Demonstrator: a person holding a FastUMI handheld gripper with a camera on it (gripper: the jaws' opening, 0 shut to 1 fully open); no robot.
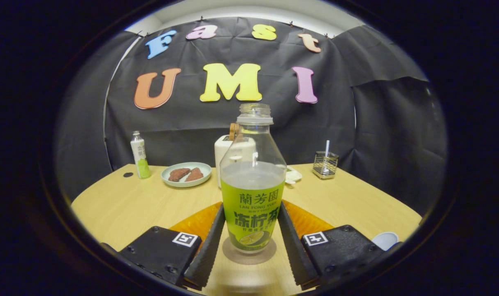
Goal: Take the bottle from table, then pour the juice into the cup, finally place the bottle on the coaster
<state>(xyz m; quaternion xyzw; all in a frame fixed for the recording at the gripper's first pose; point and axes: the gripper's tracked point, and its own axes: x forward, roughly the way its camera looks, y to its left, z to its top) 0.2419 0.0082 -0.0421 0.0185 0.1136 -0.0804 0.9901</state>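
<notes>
Gripper view: my gripper (251, 246) flanks the uncapped juice bottle (252, 193), which stands upright on a round coaster (233, 255) on the wooden table (121, 205). My fingers (210, 242) lie just beside its label, though I cannot tell if they press. A sideways nudge could tip it and spill juice.

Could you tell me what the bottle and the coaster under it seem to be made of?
Bottle: clear, glossy plastic, probably; liquid shows through above a printed green label. Coaster: thin matt disc, perhaps cork or card; hard to tell. The hand-held gripper flanks the bottle, open.
</notes>
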